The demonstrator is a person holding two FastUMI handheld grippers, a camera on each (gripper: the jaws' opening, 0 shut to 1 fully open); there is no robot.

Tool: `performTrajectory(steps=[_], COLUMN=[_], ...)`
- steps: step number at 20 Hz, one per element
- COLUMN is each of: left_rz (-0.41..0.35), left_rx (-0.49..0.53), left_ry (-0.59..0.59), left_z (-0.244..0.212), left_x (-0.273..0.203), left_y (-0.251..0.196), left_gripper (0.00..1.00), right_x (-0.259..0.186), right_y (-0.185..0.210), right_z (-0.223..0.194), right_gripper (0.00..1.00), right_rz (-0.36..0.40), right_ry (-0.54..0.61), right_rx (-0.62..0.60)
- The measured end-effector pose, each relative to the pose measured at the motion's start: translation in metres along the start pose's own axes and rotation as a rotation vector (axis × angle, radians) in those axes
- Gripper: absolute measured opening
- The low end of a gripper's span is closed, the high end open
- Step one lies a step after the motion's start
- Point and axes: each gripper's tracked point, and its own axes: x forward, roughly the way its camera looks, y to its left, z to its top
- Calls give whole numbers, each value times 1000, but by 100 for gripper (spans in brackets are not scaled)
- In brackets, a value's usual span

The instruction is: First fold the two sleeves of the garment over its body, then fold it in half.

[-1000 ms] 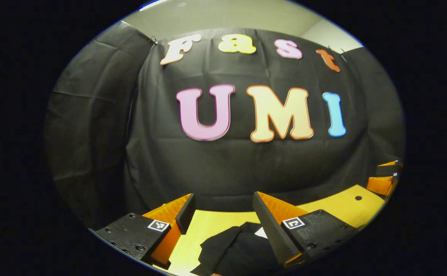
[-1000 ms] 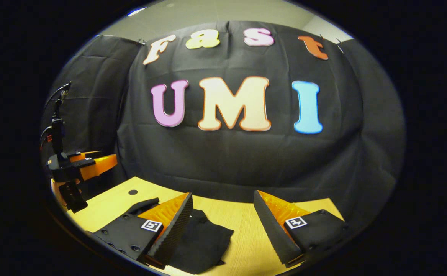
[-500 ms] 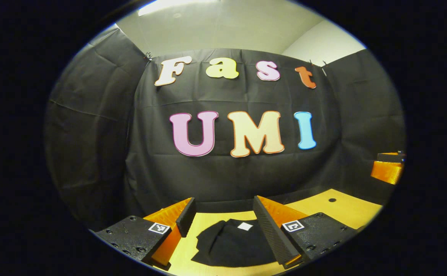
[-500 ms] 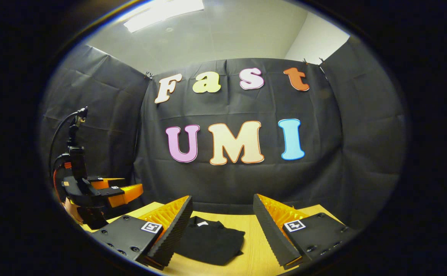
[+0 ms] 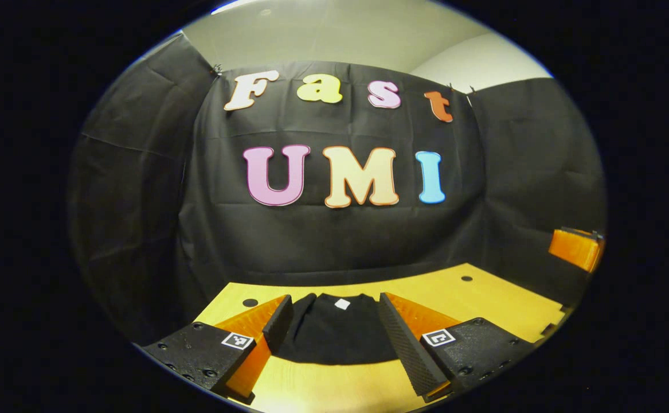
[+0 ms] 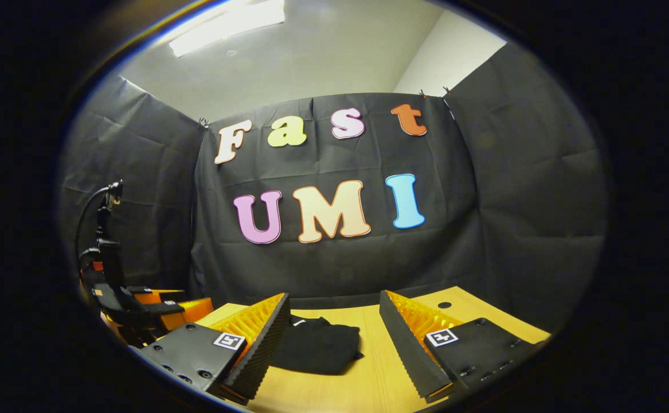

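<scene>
Now farther back from the folded garment (image 5: 334, 332), both hand-held grippers.

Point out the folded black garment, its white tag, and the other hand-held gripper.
folded black garment (image 5: 334, 335), left gripper view, middle of cloth.
white tag (image 5: 342, 303), left gripper view, tag centre.
left hand-held gripper (image 6: 188, 305), right gripper view, between fingertips.

Folded garment (image 5: 334, 330) lies between the open left gripper's (image 5: 334, 327) fingers.
</scene>
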Motion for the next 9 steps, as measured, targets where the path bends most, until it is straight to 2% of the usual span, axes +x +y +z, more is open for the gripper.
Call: performTrajectory(steps=[2,6,8,9], left_rz=[-30,-57,-74,-86], left_rx=[7,-45,-80,-96], left_ry=[12,17,22,27], left_z=[-6,-6,-7,-9], left_x=[-4,-3,-3,-3], left_y=[-4,-5,-8,-10], left_gripper=[91,91,96,91], right_x=[-5,-15,-21,-25], right_y=[2,14,19,21], right_z=[-5,-10,-13,-15], right_gripper=[98,95,98,98], right_rz=[-9,-14,-25,-37], right_ry=[4,23,24,24], right_rx=[-8,-21,-31,-37])
